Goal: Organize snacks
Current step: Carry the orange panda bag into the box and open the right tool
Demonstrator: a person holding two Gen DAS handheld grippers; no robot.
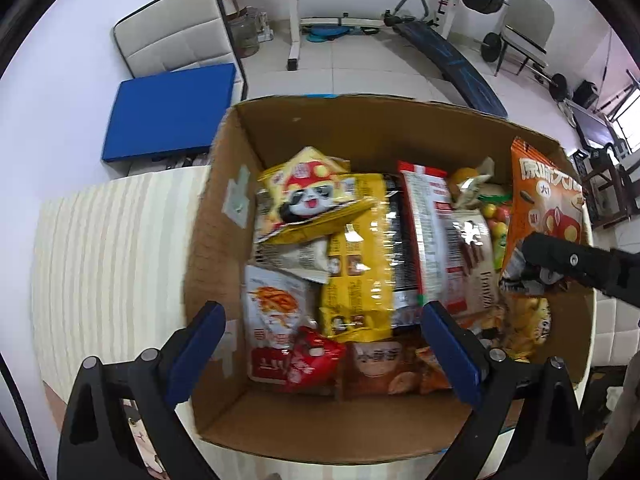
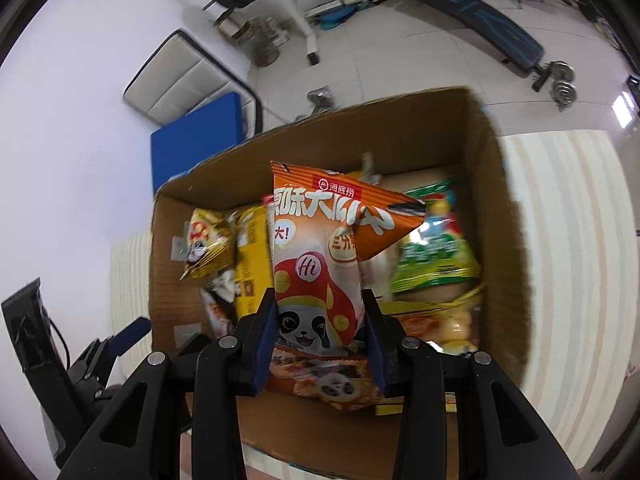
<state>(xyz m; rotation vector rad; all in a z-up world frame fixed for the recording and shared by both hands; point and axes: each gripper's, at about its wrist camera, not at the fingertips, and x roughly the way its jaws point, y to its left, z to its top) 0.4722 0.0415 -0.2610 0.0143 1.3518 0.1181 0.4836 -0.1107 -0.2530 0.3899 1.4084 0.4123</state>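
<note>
An open cardboard box point(image 1: 372, 120) point(image 2: 500, 216) on the table holds several snack packets. My left gripper point(image 1: 320, 332) hangs open over its near-left part, above a yellow packet point(image 1: 360, 264) and a white and orange packet point(image 1: 272, 320); nothing sits between its blue pads. A yellow panda packet point(image 1: 308, 196) lies on top at the far left. My right gripper point(image 2: 320, 320) is shut on an orange panda snack bag point(image 2: 316, 256) point(image 1: 548, 200), held upright over the box's right side. In the left wrist view the right gripper point(image 1: 560, 260) comes in from the right.
The box stands on a cream striped table point(image 1: 112, 248) point(image 2: 568, 216). Beyond it are a blue cushion point(image 1: 168, 108) on a white chair, a barbell rack point(image 1: 296, 12) and a weight bench point(image 1: 452, 60). A green packet point(image 2: 436, 256) lies in the box's right part.
</note>
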